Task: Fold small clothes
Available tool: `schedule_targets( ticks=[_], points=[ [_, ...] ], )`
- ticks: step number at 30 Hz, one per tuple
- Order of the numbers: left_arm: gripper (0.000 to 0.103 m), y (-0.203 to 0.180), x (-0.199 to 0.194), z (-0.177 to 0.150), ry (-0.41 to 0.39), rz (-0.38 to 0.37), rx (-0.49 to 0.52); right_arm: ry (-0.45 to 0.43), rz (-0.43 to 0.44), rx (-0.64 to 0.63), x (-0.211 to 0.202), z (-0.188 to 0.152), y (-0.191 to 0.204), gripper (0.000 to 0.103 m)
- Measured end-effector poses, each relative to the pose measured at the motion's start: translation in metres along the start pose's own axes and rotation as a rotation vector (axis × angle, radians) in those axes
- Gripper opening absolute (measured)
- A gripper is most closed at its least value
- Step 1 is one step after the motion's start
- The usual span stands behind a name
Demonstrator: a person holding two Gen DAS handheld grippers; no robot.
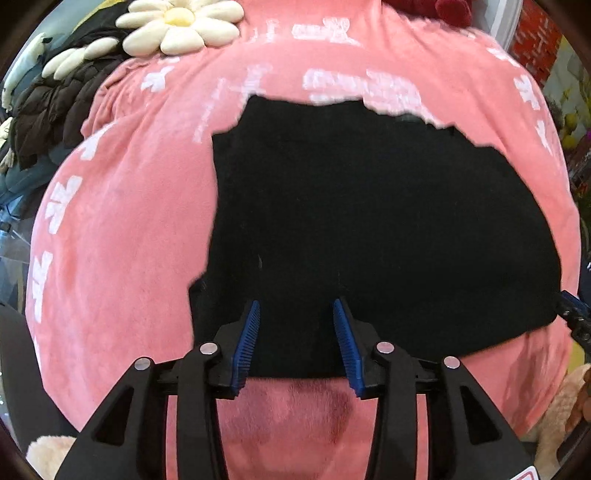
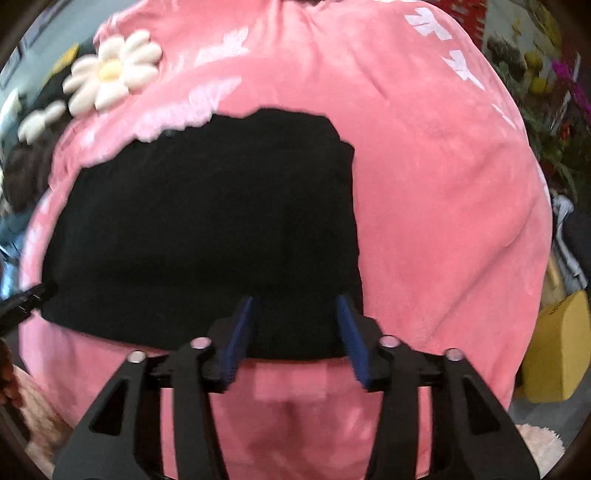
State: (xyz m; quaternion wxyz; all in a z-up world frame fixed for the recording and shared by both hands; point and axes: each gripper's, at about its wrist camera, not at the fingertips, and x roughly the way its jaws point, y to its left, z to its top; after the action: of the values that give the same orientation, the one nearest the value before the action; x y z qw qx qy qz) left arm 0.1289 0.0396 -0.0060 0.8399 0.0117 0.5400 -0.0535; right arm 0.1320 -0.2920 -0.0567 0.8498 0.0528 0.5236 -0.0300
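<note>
A black garment point(image 1: 369, 221) lies flat on a pink blanket point(image 1: 129, 240) with white marks. My left gripper point(image 1: 297, 306) is open, its blue pads over the garment's near left edge, holding nothing. My right gripper point(image 2: 297, 301) is open over the near right edge of the same garment point(image 2: 207, 229), also empty. The right gripper's tip shows at the right edge of the left wrist view point(image 1: 574, 314); the left one's tip shows at the left edge of the right wrist view point(image 2: 22, 301). The right wrist view is blurred.
A white daisy cushion point(image 1: 181, 26) and dark jackets point(image 1: 48, 107) lie at the blanket's far left. A yellow box point(image 2: 557, 347) stands to the right. Plush toys point(image 1: 48, 454) sit near the front corners. Flowers point(image 2: 554, 92) stand at the far right.
</note>
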Motion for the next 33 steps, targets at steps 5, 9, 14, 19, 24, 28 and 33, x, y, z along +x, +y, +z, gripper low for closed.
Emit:
schedule_targets(
  ticks=[5,9,14,19,24,28,33],
  points=[
    [0.041,0.011,-0.005,-0.007,-0.012,-0.028,-0.051,-0.033,0.087,0.096,-0.015,0.008,-0.012,0.049],
    [0.055,0.029,-0.021,0.025,-0.067,-0.11,-0.13,-0.092,0.117,0.117,-0.028,0.048,-0.027,0.061],
    [0.064,0.049,-0.008,0.086,-0.085,-0.08,-0.185,-0.083,0.126,0.179,-0.007,0.102,-0.052,0.077],
    [0.064,0.056,-0.006,0.094,-0.096,-0.099,-0.196,-0.032,0.133,0.229,0.008,0.082,-0.057,0.077],
    [0.065,0.06,0.007,0.056,-0.033,-0.155,-0.232,-0.085,0.076,0.165,-0.006,0.04,-0.051,0.077],
    [0.064,0.079,0.028,0.026,0.043,-0.175,-0.36,-0.107,0.083,0.116,-0.02,0.019,-0.04,0.077],
    [0.009,0.065,0.023,0.029,0.02,-0.232,-0.358,-0.116,0.119,0.106,-0.034,0.003,-0.033,0.078]
  ],
)
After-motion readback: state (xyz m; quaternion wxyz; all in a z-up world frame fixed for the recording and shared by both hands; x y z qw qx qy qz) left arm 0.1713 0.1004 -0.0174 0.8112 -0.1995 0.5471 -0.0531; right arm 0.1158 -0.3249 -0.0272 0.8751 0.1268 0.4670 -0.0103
